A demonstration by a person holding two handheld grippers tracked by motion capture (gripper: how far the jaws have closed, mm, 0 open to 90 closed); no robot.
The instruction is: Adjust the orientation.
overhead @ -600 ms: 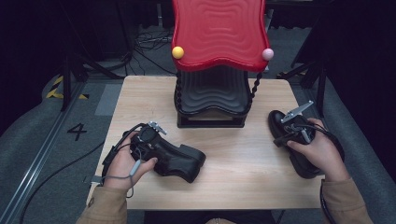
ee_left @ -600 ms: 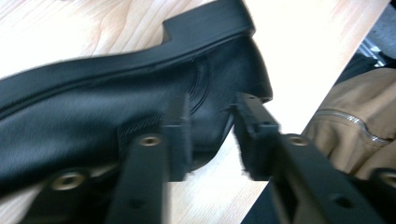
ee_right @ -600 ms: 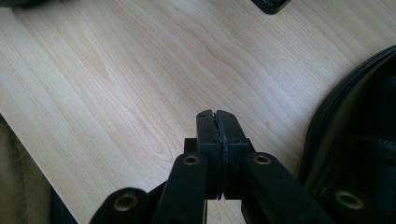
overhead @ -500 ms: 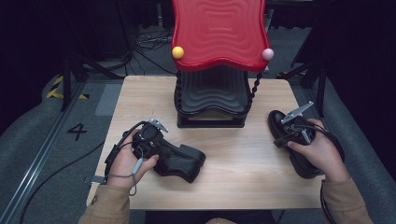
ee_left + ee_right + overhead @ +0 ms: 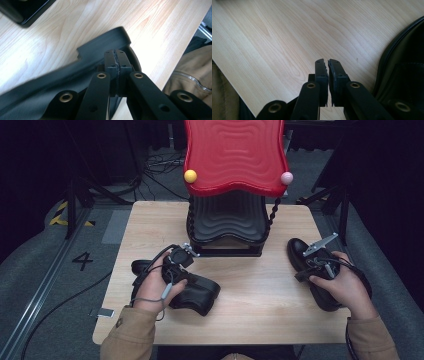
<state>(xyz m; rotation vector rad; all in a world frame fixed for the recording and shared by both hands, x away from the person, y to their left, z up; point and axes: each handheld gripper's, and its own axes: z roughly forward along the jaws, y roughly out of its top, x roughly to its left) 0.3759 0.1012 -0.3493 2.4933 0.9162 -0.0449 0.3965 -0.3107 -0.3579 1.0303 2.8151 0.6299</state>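
Observation:
Two black shoes lie on the wooden table [image 5: 260, 312]. The left shoe [image 5: 200, 292] is at the front left, and my left gripper [image 5: 179, 261] hovers over its opening. In the left gripper view the left gripper [image 5: 116, 58] has its jaws pressed together above the blurred left shoe [image 5: 100, 47], with nothing visible between them. The right shoe [image 5: 297, 251] lies by the right edge under my right gripper [image 5: 320, 259]. In the right gripper view the right gripper [image 5: 327, 66] is shut over bare wood, with only a hairline gap, just left of the right shoe [image 5: 407, 62].
A two-level rack stands at the back middle: a red wavy top shelf [image 5: 234, 155] over a black lower shelf [image 5: 227, 215], with a yellow ball [image 5: 190, 176] and a pink ball [image 5: 286, 178] at its corners. Cables and stands surround the table on the floor.
My left hand and gripper have shifted right and slightly away from me over the left shoe. The right hand and its shoe have barely moved.

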